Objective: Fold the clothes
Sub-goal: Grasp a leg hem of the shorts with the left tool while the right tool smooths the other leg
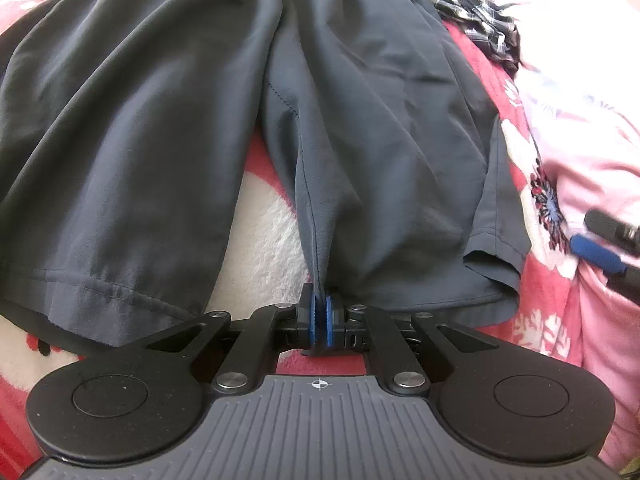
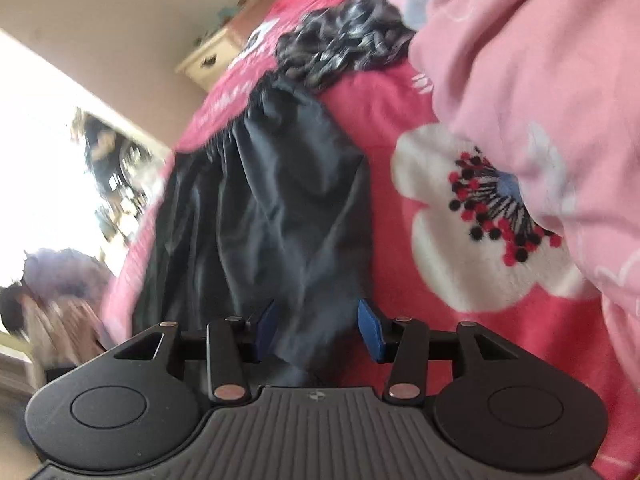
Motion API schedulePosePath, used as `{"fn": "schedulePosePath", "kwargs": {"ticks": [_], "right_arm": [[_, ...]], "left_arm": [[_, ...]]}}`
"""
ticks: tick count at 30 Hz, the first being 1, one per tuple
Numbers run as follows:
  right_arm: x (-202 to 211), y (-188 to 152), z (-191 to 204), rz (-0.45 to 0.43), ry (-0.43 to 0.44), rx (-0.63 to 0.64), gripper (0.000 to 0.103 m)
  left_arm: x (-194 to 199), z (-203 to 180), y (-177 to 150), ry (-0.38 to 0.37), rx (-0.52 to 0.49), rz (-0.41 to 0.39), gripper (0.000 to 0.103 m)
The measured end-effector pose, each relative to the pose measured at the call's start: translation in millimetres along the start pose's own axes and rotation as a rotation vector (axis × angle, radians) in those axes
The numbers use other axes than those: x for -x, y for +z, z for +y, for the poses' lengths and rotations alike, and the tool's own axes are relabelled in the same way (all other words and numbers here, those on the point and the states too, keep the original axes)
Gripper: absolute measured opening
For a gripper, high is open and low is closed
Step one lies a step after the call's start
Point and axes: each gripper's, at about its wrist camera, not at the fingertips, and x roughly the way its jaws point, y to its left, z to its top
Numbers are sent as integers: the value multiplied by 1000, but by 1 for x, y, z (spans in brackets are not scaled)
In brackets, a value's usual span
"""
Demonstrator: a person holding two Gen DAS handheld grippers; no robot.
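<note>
My left gripper [image 1: 320,312] pinches the hem of the dark grey shorts [image 1: 160,128], which lie flat and smooth just ahead on the red flowery blanket [image 1: 264,232]. My right gripper [image 2: 318,326] is apart, holding nothing, above the shorts' edge.

Soft daylight, left wrist view sharp with mild fisheye bending at the edges, right wrist view smeared by motion blur, blown-out white window [image 2: 36,128] glare at its left, gentle shadows in the dark shorts [image 1: 168,120] folds
</note>
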Motion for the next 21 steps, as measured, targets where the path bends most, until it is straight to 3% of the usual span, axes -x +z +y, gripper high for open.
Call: {"fn": "schedulePosePath", "kwargs": {"ticks": [4,12,16,21], "right_arm": [[-14,-23,38,24,-146,324,49],[-52,-72,102,35,-315,901,39],[-67,-85,111,48,-360,1036,39],[-77,-90,113,52,-417,1095,39]], "left_arm": [[-1,2,0,-4,7,2,3],[-2,6,1,-29,2,11,5],[-2,8,0,-38,-8,6,5],[-2,8,-2,-46,-18,-3,5]]}}
